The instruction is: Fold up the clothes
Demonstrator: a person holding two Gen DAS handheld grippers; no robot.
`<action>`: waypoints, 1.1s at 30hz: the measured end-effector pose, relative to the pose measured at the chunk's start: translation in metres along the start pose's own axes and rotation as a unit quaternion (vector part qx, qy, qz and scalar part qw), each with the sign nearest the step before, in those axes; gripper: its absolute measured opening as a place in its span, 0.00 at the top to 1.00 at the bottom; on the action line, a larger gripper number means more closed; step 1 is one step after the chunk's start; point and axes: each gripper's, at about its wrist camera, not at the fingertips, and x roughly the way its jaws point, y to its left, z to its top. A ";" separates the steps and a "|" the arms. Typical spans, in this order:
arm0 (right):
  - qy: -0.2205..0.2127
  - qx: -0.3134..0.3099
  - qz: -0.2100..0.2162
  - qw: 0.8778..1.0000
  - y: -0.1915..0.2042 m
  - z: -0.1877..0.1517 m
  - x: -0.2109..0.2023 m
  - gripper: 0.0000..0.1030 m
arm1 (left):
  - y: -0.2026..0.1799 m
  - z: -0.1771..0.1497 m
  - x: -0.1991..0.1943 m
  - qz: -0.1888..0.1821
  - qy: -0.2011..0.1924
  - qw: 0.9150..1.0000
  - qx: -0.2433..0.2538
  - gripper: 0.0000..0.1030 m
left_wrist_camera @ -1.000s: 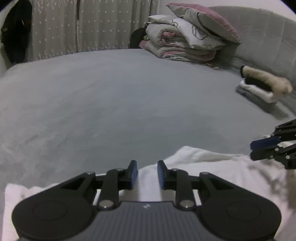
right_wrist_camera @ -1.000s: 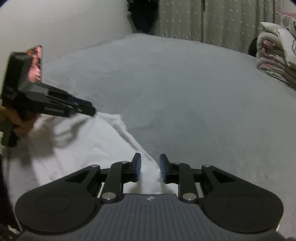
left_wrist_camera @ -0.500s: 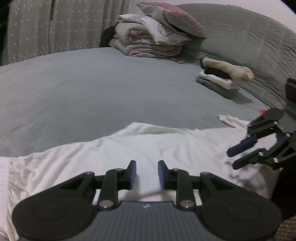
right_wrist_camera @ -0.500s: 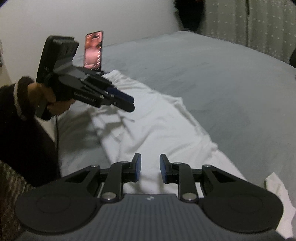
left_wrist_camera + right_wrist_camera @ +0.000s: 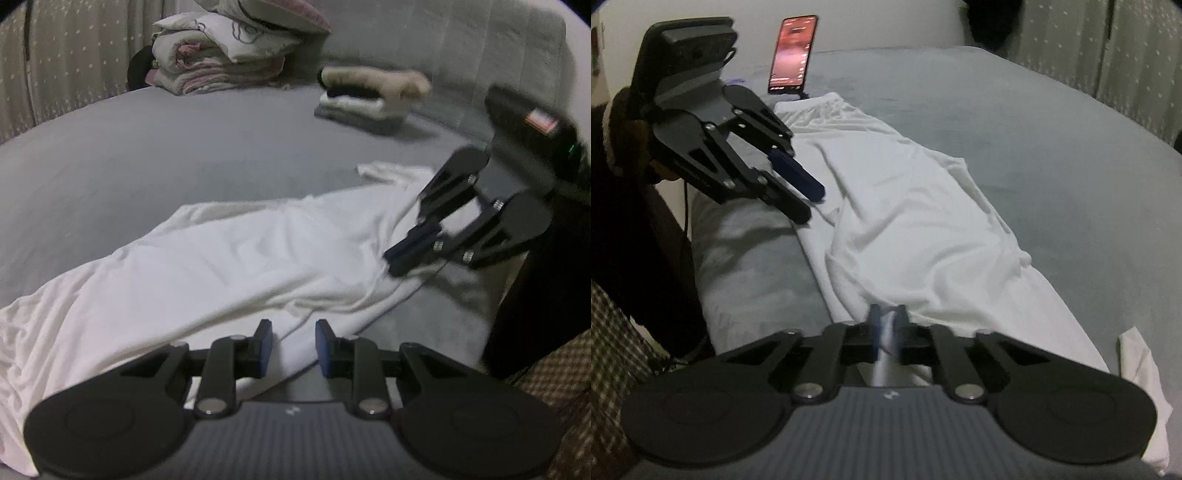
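Observation:
A long white garment (image 5: 240, 258) lies stretched out along the near side of the grey bed (image 5: 147, 155). My left gripper (image 5: 293, 345) is open low over the garment's near hem, with a fold of cloth running between its fingers but not pinched. In the right wrist view that left gripper (image 5: 812, 205) hangs over the garment (image 5: 905, 206) near its gathered end. My right gripper (image 5: 888, 321) has its jaws together with a strip of white cloth between the pads. The left wrist view shows it (image 5: 393, 262) nipping the garment's other end.
A stack of folded clothes (image 5: 365, 99) and a pile of bedding with pillows (image 5: 229, 55) sit at the far side by the grey headboard (image 5: 461, 48). A lit phone (image 5: 792, 55) stands propped beyond the garment. A loose white flap (image 5: 1145, 369) lies at the right. A dark sleeve (image 5: 628, 184) holds the left gripper.
The right gripper's jaws have gone from apart to shut on the white cloth. Both grippers have swung and slid towards the garment's near edge, so more of it lies in view.

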 end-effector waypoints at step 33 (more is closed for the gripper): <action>-0.011 -0.028 -0.002 1.000 0.018 -0.005 -0.029 1.00 | -0.004 -0.008 -0.022 -0.002 0.031 0.999 0.036 1.00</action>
